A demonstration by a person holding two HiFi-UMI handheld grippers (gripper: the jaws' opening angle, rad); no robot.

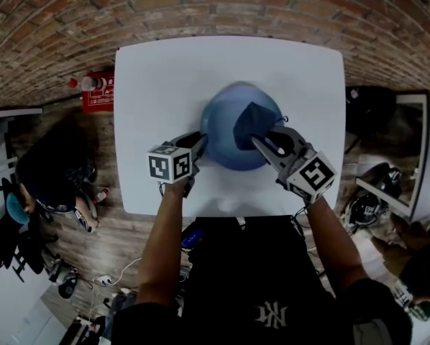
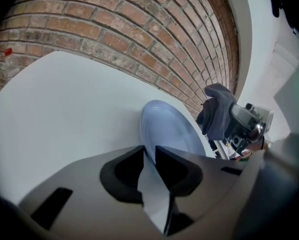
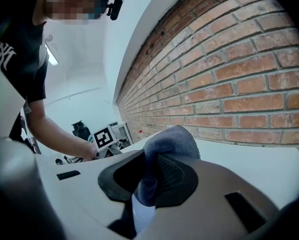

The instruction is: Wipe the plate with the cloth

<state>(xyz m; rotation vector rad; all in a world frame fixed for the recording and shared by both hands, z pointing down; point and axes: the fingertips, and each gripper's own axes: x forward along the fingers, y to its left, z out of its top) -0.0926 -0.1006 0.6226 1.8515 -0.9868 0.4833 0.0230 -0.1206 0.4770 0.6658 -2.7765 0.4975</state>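
Observation:
A light blue plate (image 1: 226, 139) sits over the middle of the white table (image 1: 165, 77). My left gripper (image 1: 200, 144) is at the plate's left rim. In the left gripper view that rim (image 2: 172, 129) runs through the narrow gap of the left gripper (image 2: 149, 156), with the pads closed on it. My right gripper (image 1: 262, 139) is shut on a dark blue-grey cloth (image 1: 249, 123), which bunches over the plate's right half. The cloth (image 3: 172, 139) bulges out between the right gripper's (image 3: 149, 179) pads. From the left side the cloth (image 2: 217, 111) hangs above the plate.
A brick wall (image 1: 200, 6) runs behind the table. A red box (image 1: 100, 92) lies by the table's far left corner. A person (image 1: 53, 171) sits on the floor at the left. White cabinets (image 1: 416, 157) and dark gear stand to the right.

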